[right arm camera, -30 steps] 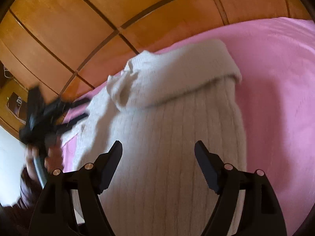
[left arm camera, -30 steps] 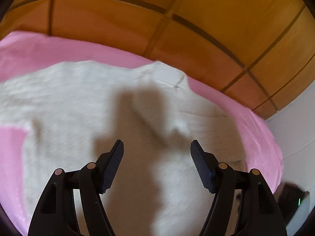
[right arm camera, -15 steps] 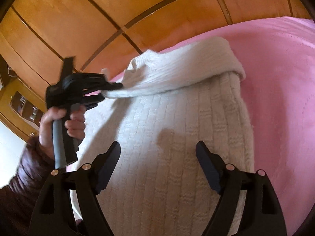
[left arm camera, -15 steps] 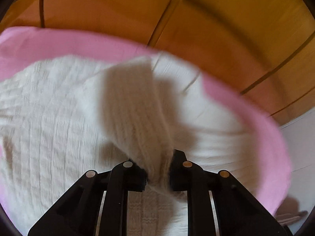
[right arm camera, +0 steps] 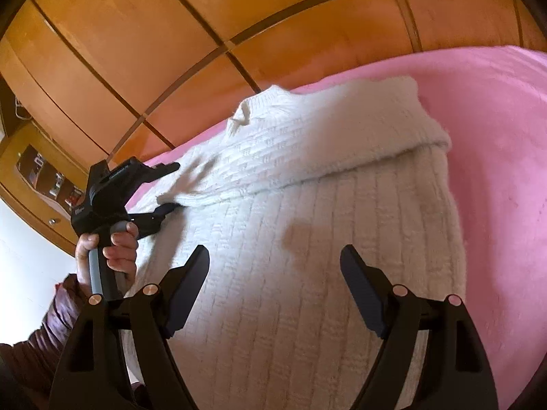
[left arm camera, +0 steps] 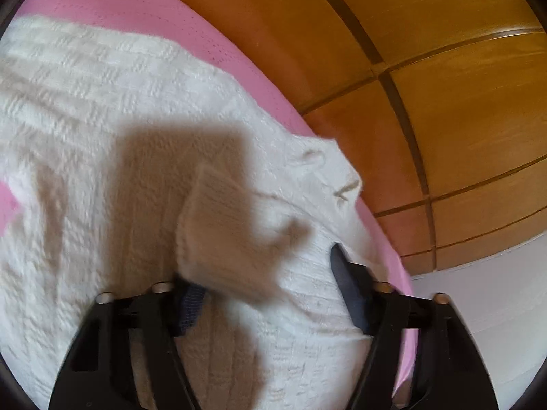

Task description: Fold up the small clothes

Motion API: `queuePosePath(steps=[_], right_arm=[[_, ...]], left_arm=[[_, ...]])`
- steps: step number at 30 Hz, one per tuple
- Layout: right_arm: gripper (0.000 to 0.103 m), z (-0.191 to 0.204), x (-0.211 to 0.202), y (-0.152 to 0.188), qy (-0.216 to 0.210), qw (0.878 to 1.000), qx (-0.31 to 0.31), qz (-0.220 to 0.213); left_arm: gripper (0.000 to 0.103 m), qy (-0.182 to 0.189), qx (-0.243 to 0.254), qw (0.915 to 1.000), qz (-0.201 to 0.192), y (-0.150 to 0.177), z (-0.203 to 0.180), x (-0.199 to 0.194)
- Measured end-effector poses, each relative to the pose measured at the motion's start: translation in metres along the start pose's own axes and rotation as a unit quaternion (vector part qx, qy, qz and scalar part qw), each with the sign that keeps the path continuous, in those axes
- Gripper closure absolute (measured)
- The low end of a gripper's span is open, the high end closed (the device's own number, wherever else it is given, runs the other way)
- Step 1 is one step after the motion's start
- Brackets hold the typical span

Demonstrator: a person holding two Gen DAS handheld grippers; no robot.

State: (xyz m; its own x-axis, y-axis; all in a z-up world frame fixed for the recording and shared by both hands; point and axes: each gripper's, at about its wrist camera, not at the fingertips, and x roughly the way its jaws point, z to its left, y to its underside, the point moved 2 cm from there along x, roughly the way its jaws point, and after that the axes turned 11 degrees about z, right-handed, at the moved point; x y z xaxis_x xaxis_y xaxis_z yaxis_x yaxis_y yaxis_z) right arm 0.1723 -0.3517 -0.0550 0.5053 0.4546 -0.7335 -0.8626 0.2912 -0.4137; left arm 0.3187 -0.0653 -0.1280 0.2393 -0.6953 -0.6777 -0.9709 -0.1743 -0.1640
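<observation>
Between the left gripper (left arm camera: 270,294) jaws, in the left wrist view, a sleeve cuff (left arm camera: 225,232) droops onto the cream knit sweater (left arm camera: 102,109); the jaws have just been opening and stand apart, no longer clamping it, though the cuff still lies against the left pad. The sweater lies on a pink blanket (left arm camera: 112,3), its collar end close to the blanket's edge.

From the right wrist view, the right gripper (right arm camera: 273,287) hovers open and empty over the sweater's body, with the left gripper at the sweater's left edge. I judge the sleeve fold is finishing; next the left should back away. Free blanket remains right of the sweater.
</observation>
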Motion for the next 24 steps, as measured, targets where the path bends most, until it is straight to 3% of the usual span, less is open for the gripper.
queuePosePath(steps=[1,2,4,9,10,12,14,17,19,24], right_arm=[[0.024,0.002,0.000,-0.004,0.001,1.000,-0.002,-0.002],[0.024,0.003,-0.001,-0.008,0.002,1.000,-0.003,-0.005],[0.024,0.008,-0.003,-0.020,0.012,1.000,-0.016,-0.015],[0.024,0.009,0.003,-0.051,0.032,0.999,-0.029,-0.031],[0.024,0.009,0.008,-0.057,0.036,0.998,-0.032,-0.030],[0.024,0.006,0.022,-0.064,0.048,0.998,-0.029,-0.023],[0.024,0.002,0.041,-0.068,0.064,0.998,-0.027,-0.008],[0.024,-0.005,0.061,-0.065,0.080,0.997,-0.019,0.010],[0.024,-0.008,0.066,-0.062,0.092,0.995,-0.026,0.004],[0.023,-0.010,0.072,-0.059,0.112,0.993,-0.038,-0.004]], left_arm=[[0.083,-0.017,0.014,0.9997,0.006,-0.003,-0.003,0.004],[0.097,-0.030,0.033,0.9990,0.009,-0.003,-0.009,0.009],[0.097,-0.070,0.077,0.9946,-0.002,-0.010,-0.023,0.009],[0.097,-0.045,0.148,0.9852,-0.073,-0.025,-0.056,-0.025],[0.097,-0.059,0.153,0.9828,-0.085,-0.028,-0.058,-0.029],[0.097,-0.080,0.152,0.9821,-0.078,-0.035,-0.055,-0.021],[0.095,-0.151,0.147,0.9753,-0.068,-0.040,-0.042,-0.004],[0.079,-0.220,0.116,0.9684,-0.021,-0.041,-0.013,0.017],[0.079,-0.202,0.111,0.9726,-0.033,-0.034,-0.004,0.010],[0.079,-0.231,0.109,0.9651,-0.056,-0.016,0.005,-0.013]])
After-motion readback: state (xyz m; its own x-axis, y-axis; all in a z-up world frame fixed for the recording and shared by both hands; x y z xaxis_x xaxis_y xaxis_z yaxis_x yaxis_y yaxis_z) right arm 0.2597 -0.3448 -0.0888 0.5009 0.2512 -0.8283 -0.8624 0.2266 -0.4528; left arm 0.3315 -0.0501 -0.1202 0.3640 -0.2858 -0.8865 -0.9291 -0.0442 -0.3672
